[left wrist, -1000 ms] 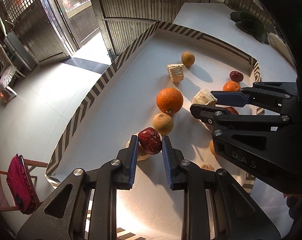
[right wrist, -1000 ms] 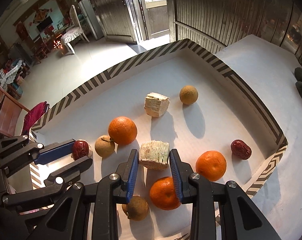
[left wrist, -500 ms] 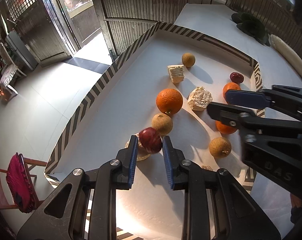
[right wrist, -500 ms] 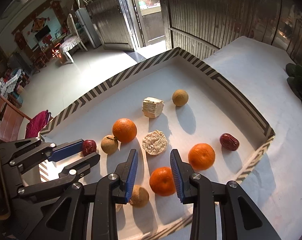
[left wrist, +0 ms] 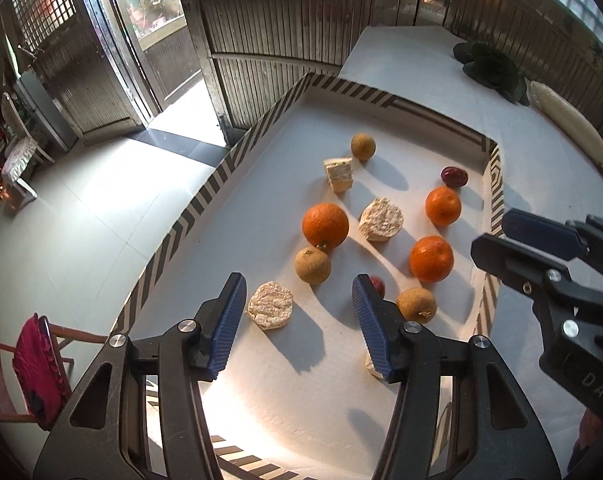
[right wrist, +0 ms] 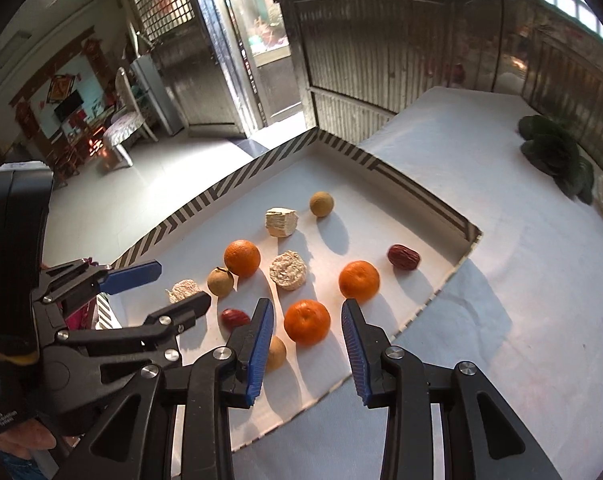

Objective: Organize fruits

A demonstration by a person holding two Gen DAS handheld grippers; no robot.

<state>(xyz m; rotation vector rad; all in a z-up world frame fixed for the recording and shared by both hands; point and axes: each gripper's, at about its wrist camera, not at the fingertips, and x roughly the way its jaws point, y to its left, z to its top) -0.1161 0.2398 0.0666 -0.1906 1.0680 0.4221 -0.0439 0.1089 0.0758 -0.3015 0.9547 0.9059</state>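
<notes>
A white tray with a striped rim [left wrist: 205, 196] holds loose fruit. My left gripper [left wrist: 299, 320] is open and empty above the tray's near end. A red date [left wrist: 377, 286] lies beside its right finger; it also shows in the right wrist view [right wrist: 235, 317]. A beige chunk [left wrist: 271, 306] lies near its left finger. My right gripper [right wrist: 306, 344] is open and empty, raised over a mandarin [right wrist: 307, 322]. Further in lie a large orange [left wrist: 325, 225], a longan [left wrist: 312, 265], a round beige chunk [left wrist: 381, 220] and a second mandarin [left wrist: 442, 206].
A second date [left wrist: 454, 176], a far longan [left wrist: 363, 146] and a square beige chunk [left wrist: 339, 174] lie deeper in the tray. Another longan [left wrist: 416, 304] sits near the right rim. A dark green vegetable [left wrist: 489, 68] and a white radish [left wrist: 569, 126] lie on the table beyond.
My left gripper opened and let go of the red date, which now lies on the tray. My right gripper released the beige chunk, opened wider and pulled back upward.
</notes>
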